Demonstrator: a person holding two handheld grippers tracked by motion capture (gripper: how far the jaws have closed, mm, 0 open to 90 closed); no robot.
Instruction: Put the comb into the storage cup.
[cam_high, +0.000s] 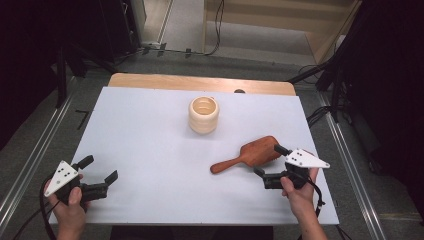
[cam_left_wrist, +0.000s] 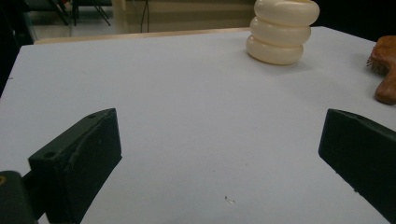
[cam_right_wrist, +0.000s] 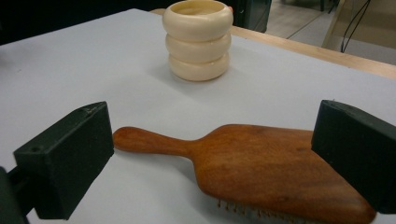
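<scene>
A brown wooden hairbrush (cam_high: 250, 154) lies bristles down on the white table sheet (cam_high: 150, 135), at the right, with its handle pointing left. My right gripper (cam_high: 267, 160) is just in front of the brush head, jaws wide and open. In the right gripper view the hairbrush (cam_right_wrist: 261, 163) lies low between the jaws of my right gripper (cam_right_wrist: 210, 154), and neither pad presses on it. A cream ribbed cup (cam_high: 203, 114) stands upright in the middle of the far half. My left gripper (cam_high: 102, 168) rests open at the near left, with bare sheet between its jaws (cam_left_wrist: 219, 154).
The cream cup (cam_left_wrist: 282, 30) and the tip of the brush (cam_left_wrist: 385, 70) show far off in the left gripper view. A wooden table edge (cam_high: 150, 80) runs behind the sheet. Dark stands and cables ring the table on the floor.
</scene>
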